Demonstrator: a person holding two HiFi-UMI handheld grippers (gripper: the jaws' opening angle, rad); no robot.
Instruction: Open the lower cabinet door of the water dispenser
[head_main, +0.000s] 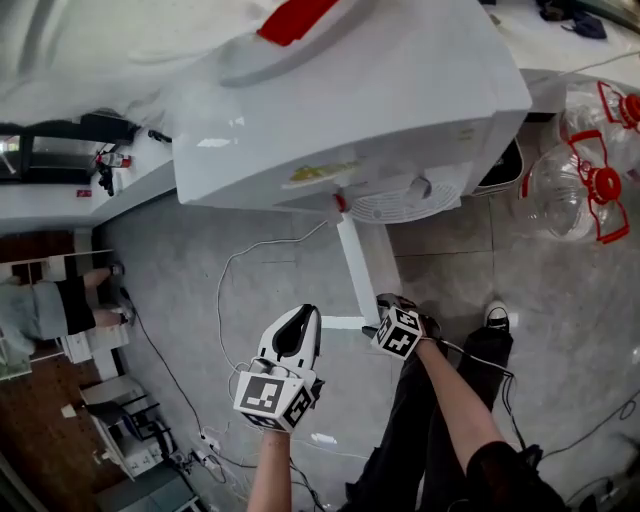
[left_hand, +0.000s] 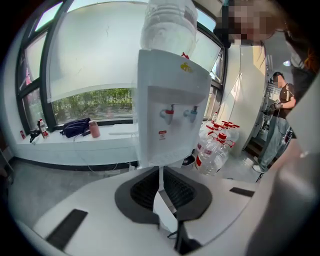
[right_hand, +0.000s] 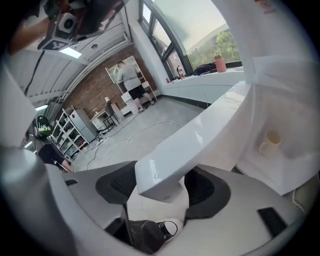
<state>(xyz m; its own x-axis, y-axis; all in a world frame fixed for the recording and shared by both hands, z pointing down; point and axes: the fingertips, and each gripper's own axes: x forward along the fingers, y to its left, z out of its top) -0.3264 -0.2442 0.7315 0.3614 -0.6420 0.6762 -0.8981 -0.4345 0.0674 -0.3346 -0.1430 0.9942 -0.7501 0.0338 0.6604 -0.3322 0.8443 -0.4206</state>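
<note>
Head view: the cabinet door (head_main: 356, 262) of the water dispenser (head_main: 350, 110) hangs open mid-frame, beside my right claw (head_main: 388, 308).

Left claw view: my left claw (left_hand: 160, 172) is closed and empty.

Right claw view: the jaws are wide, with the door edge between them, not squeezed. If I bump the door backing off, it could swing shut.

Right gripper (right_hand: 161, 186): jaws spread wide, with the free edge of the white cabinet door (right_hand: 200, 137) between them, pads not pressing. Door swung out. Open cabinet (right_hand: 295, 167) at 3 o'clock, cup (right_hand: 270, 143) inside. Person (right_hand: 131, 80) at 11 o'clock.
</note>
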